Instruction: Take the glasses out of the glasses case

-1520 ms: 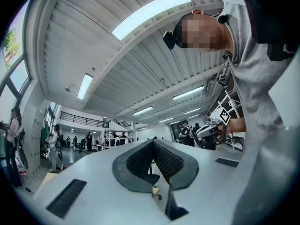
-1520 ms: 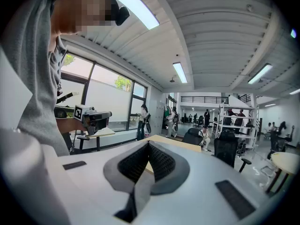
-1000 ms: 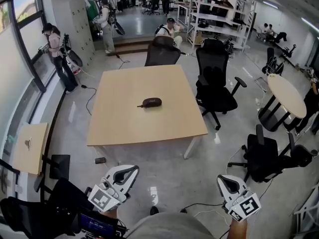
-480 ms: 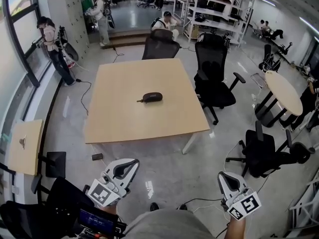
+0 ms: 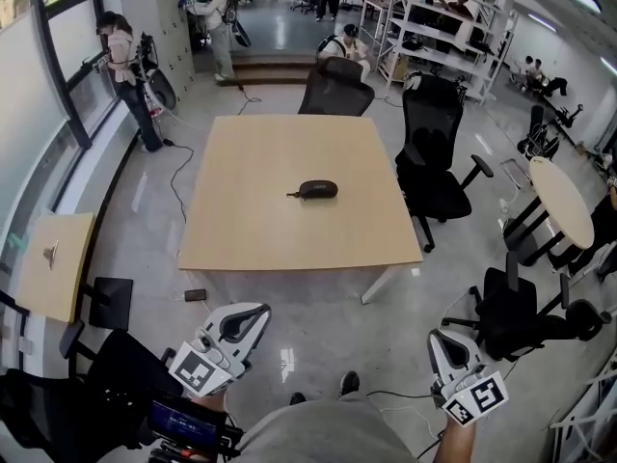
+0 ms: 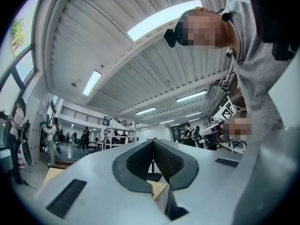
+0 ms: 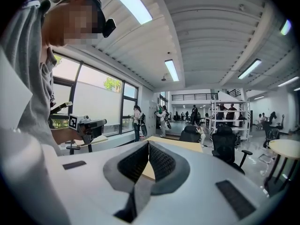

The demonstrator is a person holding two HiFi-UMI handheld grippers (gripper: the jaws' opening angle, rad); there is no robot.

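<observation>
A dark closed glasses case (image 5: 318, 189) lies near the middle of a square wooden table (image 5: 251, 230), a few steps ahead of me in the head view. No glasses are visible. My left gripper (image 5: 245, 319) is held low at the bottom left, far short of the table, with its jaws shut and nothing between them (image 6: 152, 143). My right gripper (image 5: 444, 341) hangs at the bottom right, also shut and empty (image 7: 148, 144). Both point up and forward toward the table. The table's edge shows between the pads in each gripper view.
Black office chairs stand behind the table (image 5: 335, 90), at its right (image 5: 439, 177) and near my right side (image 5: 525, 316). A round table (image 5: 561, 201) is at the right and a small wooden side table (image 5: 53, 263) at the left. Cables and a small dark object (image 5: 195, 294) lie on the floor. People stand at the back.
The head view has swung, so the table and case now sit further right in the picture. A foot shows at the bottom. Both grippers stay low and shut.
</observation>
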